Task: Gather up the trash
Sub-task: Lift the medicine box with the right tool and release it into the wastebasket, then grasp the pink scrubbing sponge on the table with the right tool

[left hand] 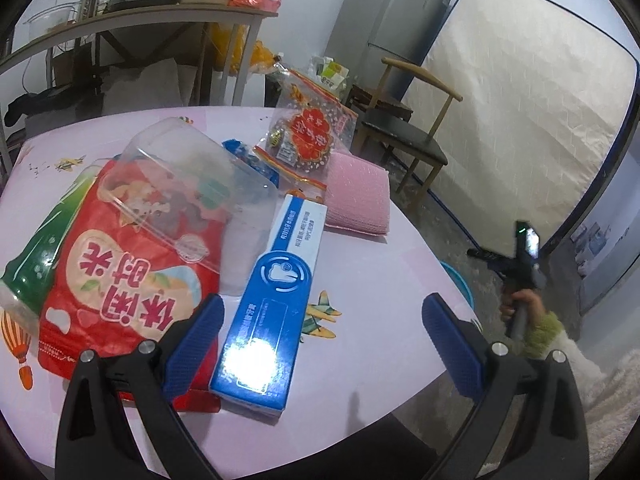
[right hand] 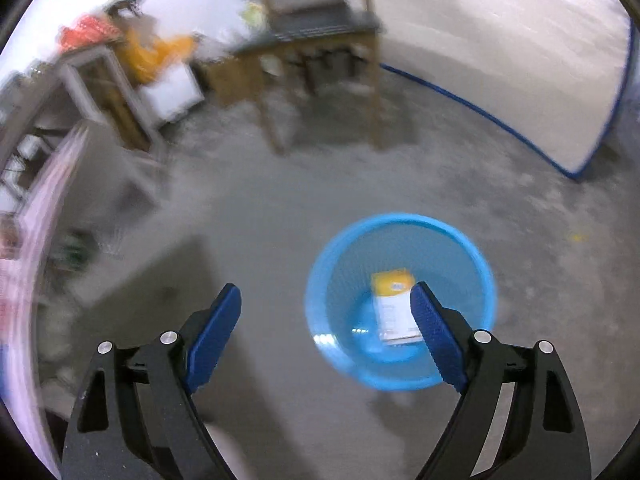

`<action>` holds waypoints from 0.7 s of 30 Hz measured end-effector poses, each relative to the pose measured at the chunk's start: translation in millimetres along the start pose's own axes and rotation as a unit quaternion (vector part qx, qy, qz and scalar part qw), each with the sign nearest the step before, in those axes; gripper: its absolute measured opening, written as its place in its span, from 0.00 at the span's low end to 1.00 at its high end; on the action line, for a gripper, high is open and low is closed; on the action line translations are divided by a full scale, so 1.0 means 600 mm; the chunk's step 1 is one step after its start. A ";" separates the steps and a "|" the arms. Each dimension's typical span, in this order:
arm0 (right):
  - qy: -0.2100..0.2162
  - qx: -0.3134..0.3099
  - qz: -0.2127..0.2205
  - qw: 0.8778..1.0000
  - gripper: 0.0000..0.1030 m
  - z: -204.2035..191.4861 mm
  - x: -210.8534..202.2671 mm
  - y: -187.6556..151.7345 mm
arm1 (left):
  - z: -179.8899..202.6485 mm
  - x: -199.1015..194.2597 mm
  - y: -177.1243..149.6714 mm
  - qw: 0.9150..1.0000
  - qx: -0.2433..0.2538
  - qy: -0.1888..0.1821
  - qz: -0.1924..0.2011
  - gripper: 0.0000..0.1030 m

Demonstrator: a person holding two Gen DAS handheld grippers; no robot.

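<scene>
Grey concrete floor point(right hand: 280, 208), wooden chair point(left hand: 404, 132), leaning mattress point(left hand: 520, 120).

Both grippers are showing the same build: the left gripper point(left hand: 320, 344) and the right gripper point(right hand: 326, 332) are each carrying two black, triangular cut-out arms with round silver screws at the pivots and blue, finely ribbed pads. The person's hand point(left hand: 520, 306) is wearing a fuzzy green cuff over a white fluffy sleeve.
</scene>
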State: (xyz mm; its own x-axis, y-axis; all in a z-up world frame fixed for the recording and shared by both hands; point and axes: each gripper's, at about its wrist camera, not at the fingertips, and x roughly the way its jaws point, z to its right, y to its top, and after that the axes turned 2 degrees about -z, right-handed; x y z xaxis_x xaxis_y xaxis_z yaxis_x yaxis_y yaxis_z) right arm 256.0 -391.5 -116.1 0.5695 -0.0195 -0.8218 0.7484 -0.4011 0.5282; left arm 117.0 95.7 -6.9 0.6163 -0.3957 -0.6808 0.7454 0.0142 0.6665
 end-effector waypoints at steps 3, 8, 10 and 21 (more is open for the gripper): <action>0.082 -0.007 0.012 0.997 0.84 -0.073 -0.062 0.005 | -0.002 -0.012 -0.007 1.000 0.000 0.002 0.010 0.94; 0.176 -0.059 0.010 0.983 0.91 -0.222 -0.116 0.003 | -0.012 -0.041 -0.017 1.000 -0.012 -0.001 0.028 0.94; 0.204 -0.084 0.001 0.975 0.92 -0.275 -0.111 -0.002 | -0.021 -0.057 -0.021 0.999 -0.025 -0.011 0.036 0.94; 0.117 -0.105 -0.032 0.987 0.92 -0.453 -0.051 -0.029 | -0.070 -0.112 -0.039 0.998 -0.046 -0.009 0.046 0.94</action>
State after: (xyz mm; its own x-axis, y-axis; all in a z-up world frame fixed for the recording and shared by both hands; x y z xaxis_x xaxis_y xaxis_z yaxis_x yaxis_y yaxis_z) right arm 317.7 -135.1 -41.9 0.5640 0.2222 -0.7953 0.8249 -0.1963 0.5301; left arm 68.9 160.4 10.9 0.6790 -0.4060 -0.6117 0.7067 0.1358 0.6944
